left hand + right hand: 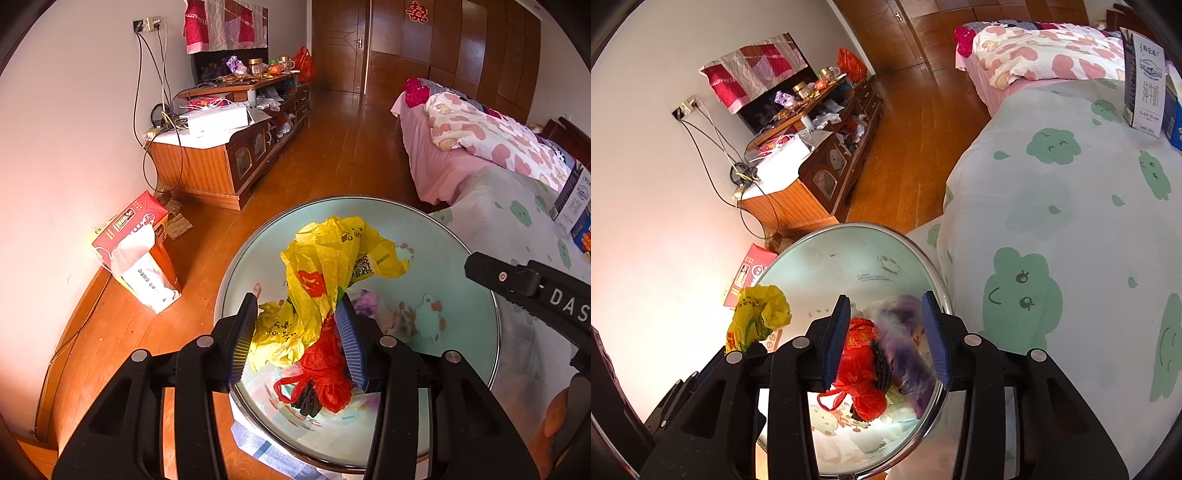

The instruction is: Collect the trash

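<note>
Left wrist view: my left gripper [301,334] sits low centre of the frame, jaws partly apart, with the yellow plastic bag [328,258] bunched between them. The bag's folds lie against both pads, so I read this as a grip on the bag. Below it, at lower centre, 1 red plastic bag [325,373] lies on the round glass worktop [461,295] with a dark ridged item [306,397] at its lower edge. Only this view shows the other tool's black arm, entering from the right edge, and a red carton with a white bag [140,251] on the floor at left.

Right wrist view: my right gripper [886,338] is at lower centre, jaws moderately apart. A blurred purple-and-white wrapper [908,343] sits between the pads; I see no pad pressing on it, so nothing is gripped. The red plastic bag [860,362] lies beside the left pad. The yellow bag [759,314] appears at left here, off the worktop's [831,266] edge. Only this view shows the green-patterned bed cover [1071,221] filling the right half.

Count: 1 yellow bag, 1 red bag, 1 purple wrapper, 1 worktop, 2 grippers.
</note>
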A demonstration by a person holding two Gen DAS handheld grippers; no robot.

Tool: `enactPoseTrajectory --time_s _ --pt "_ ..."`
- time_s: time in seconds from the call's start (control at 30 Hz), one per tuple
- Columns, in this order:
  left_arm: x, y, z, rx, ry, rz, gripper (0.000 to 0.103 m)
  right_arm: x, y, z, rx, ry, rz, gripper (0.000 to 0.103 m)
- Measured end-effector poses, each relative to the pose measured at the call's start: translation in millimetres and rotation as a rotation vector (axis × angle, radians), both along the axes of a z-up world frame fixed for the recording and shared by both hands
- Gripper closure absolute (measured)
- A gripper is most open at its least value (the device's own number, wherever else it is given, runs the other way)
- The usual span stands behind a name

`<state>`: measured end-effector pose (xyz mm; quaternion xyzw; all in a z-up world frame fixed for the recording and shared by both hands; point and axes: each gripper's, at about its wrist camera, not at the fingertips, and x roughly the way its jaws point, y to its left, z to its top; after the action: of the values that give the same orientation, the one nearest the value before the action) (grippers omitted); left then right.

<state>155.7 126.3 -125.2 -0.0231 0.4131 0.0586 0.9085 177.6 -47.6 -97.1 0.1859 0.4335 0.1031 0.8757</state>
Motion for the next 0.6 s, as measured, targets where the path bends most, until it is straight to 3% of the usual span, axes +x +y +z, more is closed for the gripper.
enactPoseTrajectory --time_s 0.1,0.17,0.2,0.27,0.4,0.47,0.6 --pt "-0.5 -2.1 -1.2 0.003 -0.006 -0.008 0.058 -5.5 -1.6 2.2 -0.006 -0.019 -0.019 0.062" --pt "-1.9 -4.0 -0.5 0.005 -0.010 -0.015 0.049 -9.9 -3.4 5.3 -0.009 -0.032 -0.035 0.062" --pt "-3.2 -4.6 0.9 0.010 -0.014 -0.014 0.039 -14.0 -5.0 7.4 -0.013 -0.047 -0.048 0.062" --pt "-6.6 -6.2 4.5 0.022 -0.031 -0.014 0.034 -18.7 -6.4 11.1 -0.027 -0.072 -0.065 0.050" --pt "-16.1 -2.8 12.4 0.025 -0.045 0.019 0.012 -33.6 -11.8 15.8 -0.035 -0.140 -0.101 0.034" --pt "-21.2 1.6 16.6 0.019 -0.052 0.031 0.011 -40.2 -16.4 17.9 -0.042 -0.173 -0.114 0.022" --pt "-39.4 5.3 31.0 0.013 -0.094 0.040 0.006 -55.1 -24.2 26.7 -0.077 -0.246 -0.111 0.017"
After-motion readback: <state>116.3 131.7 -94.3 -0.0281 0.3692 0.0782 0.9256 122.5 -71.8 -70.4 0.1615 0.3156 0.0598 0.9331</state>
